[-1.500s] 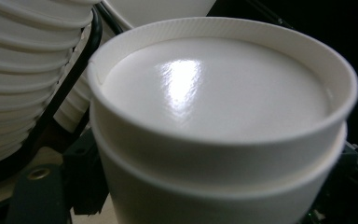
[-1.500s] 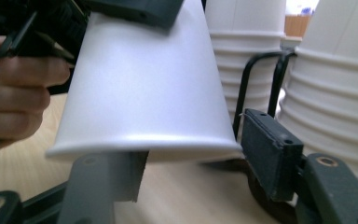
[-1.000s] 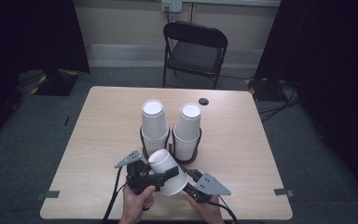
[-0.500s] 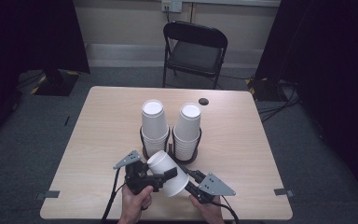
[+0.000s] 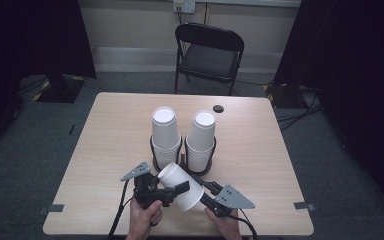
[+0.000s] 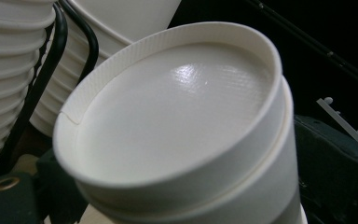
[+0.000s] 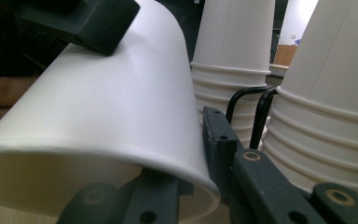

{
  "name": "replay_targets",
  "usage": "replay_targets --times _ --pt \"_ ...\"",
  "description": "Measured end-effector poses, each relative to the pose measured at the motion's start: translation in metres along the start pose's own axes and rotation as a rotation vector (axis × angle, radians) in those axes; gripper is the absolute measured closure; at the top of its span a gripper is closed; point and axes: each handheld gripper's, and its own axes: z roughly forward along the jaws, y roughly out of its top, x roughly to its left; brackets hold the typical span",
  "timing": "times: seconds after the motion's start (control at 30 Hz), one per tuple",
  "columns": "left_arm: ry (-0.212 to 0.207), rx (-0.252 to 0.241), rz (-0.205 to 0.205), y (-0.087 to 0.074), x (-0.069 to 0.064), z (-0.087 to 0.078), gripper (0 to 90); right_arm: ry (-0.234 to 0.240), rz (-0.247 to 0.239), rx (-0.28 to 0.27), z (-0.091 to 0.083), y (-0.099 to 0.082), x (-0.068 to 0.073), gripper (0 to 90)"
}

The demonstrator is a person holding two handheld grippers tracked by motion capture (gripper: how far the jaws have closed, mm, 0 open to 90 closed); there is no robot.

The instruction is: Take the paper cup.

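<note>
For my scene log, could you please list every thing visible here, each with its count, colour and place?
Table: one, light wood, centre of the room.
Cup stacks: two, white paper, upside down, side by side at the table's middle.
Wire holders: two, black, ringing the stacks' lower part.
Single paper cup: one, white, tilted above the near table edge, between both grippers.
Small round object: one, black, far side of the table.
Folding chair: one, black, behind the table.
Curtains: black, both sides of the room.
Left gripper: black, fingers on the cup's side.
Right gripper: black, at the cup's open rim.
Hands: two, bottom edge.
</note>
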Motion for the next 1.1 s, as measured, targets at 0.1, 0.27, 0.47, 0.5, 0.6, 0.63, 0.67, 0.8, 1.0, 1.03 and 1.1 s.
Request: replay_targets --times 0.1,0.27,0.47,0.5,0.6,0.63,0.67,0.8,1.0,1.03,1.1 --pt "-0.011 0.006 0.008 0.001 -0.001 -0.001 7.3 -0.004 0.006 -0.010 -0.001 0.001 -0.002 83.5" --pt "-0.006 -0.003 0.014 0.000 -0.001 -0.002 6.7 -0.008 0.012 -0.009 -0.003 0.001 -0.003 83.6" --pt "0.012 -0.025 0.032 -0.001 0.001 -0.009 4.3 -0.036 0.011 0.009 -0.007 0.004 -0.007 85.7" --pt "0.011 -0.025 0.033 -0.001 0.002 -0.010 4.5 -0.040 0.016 0.011 -0.007 0.004 -0.007 85.8" --pt "0.009 -0.035 0.058 -0.001 0.002 -0.012 7.9 -0.046 0.019 0.011 -0.008 0.004 -0.009 85.9" --pt "0.009 -0.039 0.057 -0.001 0.002 -0.013 9.6 -0.047 0.026 0.015 -0.008 0.004 -0.009 85.9" --pt "0.009 -0.040 0.064 -0.001 0.003 -0.014 10.3 -0.048 0.028 0.018 -0.008 0.004 -0.009 85.9" --pt "-0.024 -0.071 0.058 -0.003 0.005 -0.022 12.7 -0.049 0.038 0.033 -0.009 0.005 -0.010 85.9" --pt "0.064 -0.078 0.133 -0.004 0.007 -0.028 14.5 -0.042 0.060 0.047 -0.014 0.005 -0.011 85.9" --pt "0.079 -0.084 0.145 -0.004 0.007 -0.029 15.9 -0.040 0.062 0.053 -0.014 0.006 -0.011 85.9" --pt "0.079 -0.099 0.150 -0.005 0.008 -0.031 15.8 -0.039 0.067 0.070 -0.014 0.006 -0.012 85.9"
